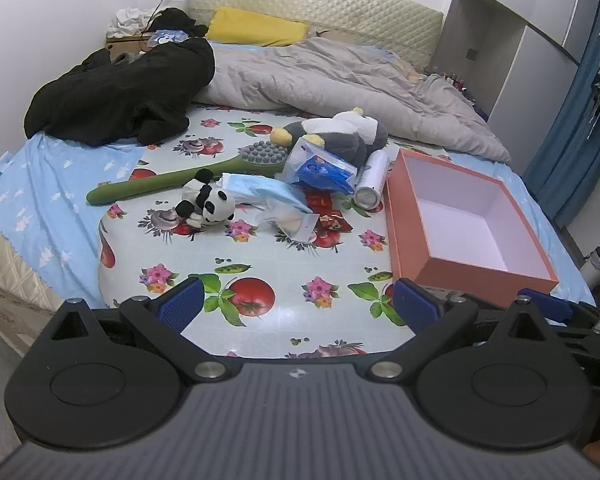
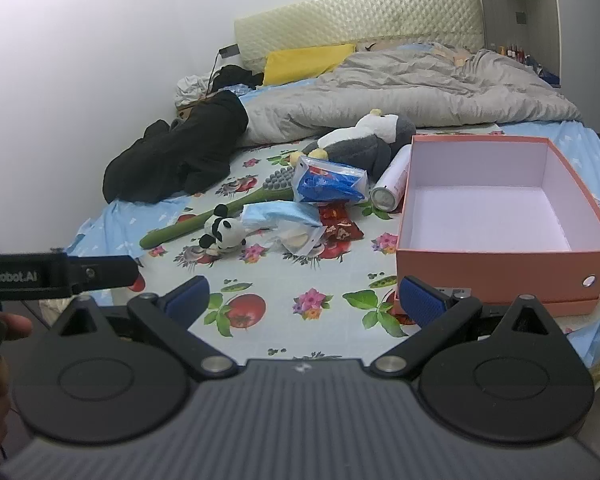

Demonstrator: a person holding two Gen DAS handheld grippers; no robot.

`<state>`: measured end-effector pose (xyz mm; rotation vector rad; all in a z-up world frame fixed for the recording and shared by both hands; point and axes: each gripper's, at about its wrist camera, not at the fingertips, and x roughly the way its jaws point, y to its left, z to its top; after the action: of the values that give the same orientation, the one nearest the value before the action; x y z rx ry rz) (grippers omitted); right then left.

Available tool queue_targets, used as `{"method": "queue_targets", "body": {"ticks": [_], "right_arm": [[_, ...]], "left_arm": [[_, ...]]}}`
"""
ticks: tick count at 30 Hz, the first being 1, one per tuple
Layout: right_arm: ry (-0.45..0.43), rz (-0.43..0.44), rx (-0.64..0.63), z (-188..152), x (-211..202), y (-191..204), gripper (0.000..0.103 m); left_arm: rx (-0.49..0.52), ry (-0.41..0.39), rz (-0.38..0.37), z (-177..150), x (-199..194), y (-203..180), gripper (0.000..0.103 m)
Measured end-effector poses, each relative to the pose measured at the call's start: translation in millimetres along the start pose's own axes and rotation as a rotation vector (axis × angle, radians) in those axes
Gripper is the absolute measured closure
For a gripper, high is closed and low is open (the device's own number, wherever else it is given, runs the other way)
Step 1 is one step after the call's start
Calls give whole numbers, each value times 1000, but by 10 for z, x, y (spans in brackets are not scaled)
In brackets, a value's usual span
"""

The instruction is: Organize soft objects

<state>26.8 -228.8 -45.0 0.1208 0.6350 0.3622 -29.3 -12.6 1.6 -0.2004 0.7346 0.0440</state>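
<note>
1. Evidently nothing is yet sorted: the orange box [image 2: 500,264] stands with its pale interior bare, and the landmark for all places below is this box.
2. Left gripper [image 1: 298,306]: jaws spread wide, nothing between the blue pads [image 1: 182,304]; it hangs over the fruit-patterned cloth [image 1: 260,264], near the box's front corner and well short of the clutter.
3. Right gripper [image 2: 304,300]: likewise wide open and empty, its right pad just before the box's front wall.
4. Soft items awaiting placement, all outside the box:
   - panda plush [image 1: 208,202], well to the left of the box, lying on the cloth;
   - grey-and-white plush [image 1: 340,132], beyond the box's far left corner, against the grey duvet [image 1: 340,76];
   - stack of blue face masks [image 1: 260,192], between the panda and the box;
   - blue packet [image 1: 320,168], near the box's left wall.
5. Other clutter: a white cylinder [image 1: 372,178] lies just beside the box's left wall; a green long-handled brush [image 1: 168,182] lies farther left; red envelopes [image 2: 340,224] and a clear pouch [image 2: 298,240] lie between them.
6. Black clothing [image 1: 120,96] is heaped far left of the box; whether it belongs to the task cannot be told.
7. Judgement: the task stands at its start; every pick and every placement remains.
</note>
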Motion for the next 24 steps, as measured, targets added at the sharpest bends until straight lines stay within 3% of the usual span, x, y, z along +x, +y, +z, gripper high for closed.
{"method": "queue_targets", "body": {"ticks": [24], "right_arm": [[19,10,5,-32,3,14,0]], "left_arm": [[-12,2,2,10,-77,89,1]]}}
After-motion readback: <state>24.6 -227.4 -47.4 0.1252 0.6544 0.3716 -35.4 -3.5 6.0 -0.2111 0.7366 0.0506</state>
